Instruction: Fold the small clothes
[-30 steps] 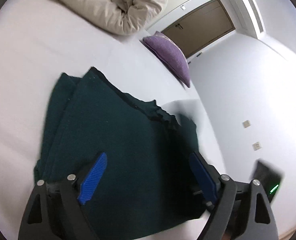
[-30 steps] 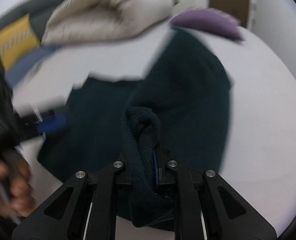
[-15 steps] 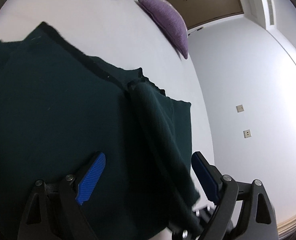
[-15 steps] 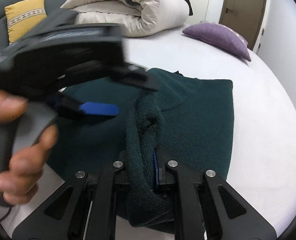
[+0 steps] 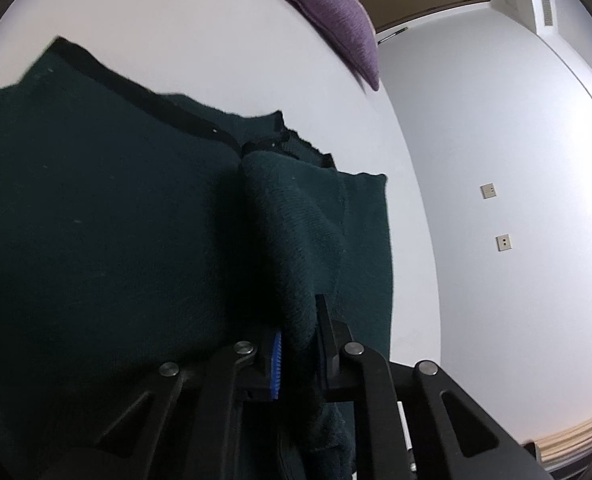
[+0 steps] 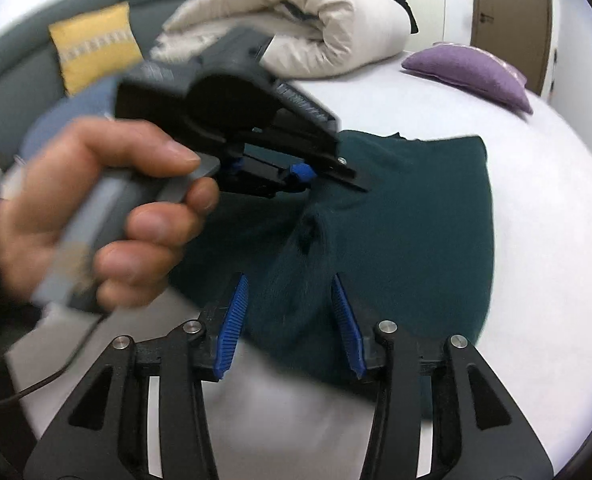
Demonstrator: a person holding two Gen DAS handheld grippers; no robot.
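A dark green knit sweater [image 5: 96,248] lies on the white bed [image 5: 200,40]; it also shows in the right wrist view [image 6: 415,220]. My left gripper [image 5: 297,344] is shut on a raised fold of the sweater [image 5: 292,232], a sleeve-like ridge. In the right wrist view the left gripper [image 6: 307,174] is held by a hand and pinches that fold. My right gripper [image 6: 292,320] is open, its blue pads either side of the sweater's near part, holding nothing.
A purple pillow [image 5: 335,12] lies at the bed's far end near a brown door [image 6: 511,12]. A rolled cream duvet [image 6: 307,28] and a yellow cushion [image 6: 96,44] on a grey sofa are behind the sweater. A white wall with sockets [image 5: 487,190] is to the right.
My left gripper has closed on the sweater fold that my right gripper held. My right gripper has opened and let go of it.
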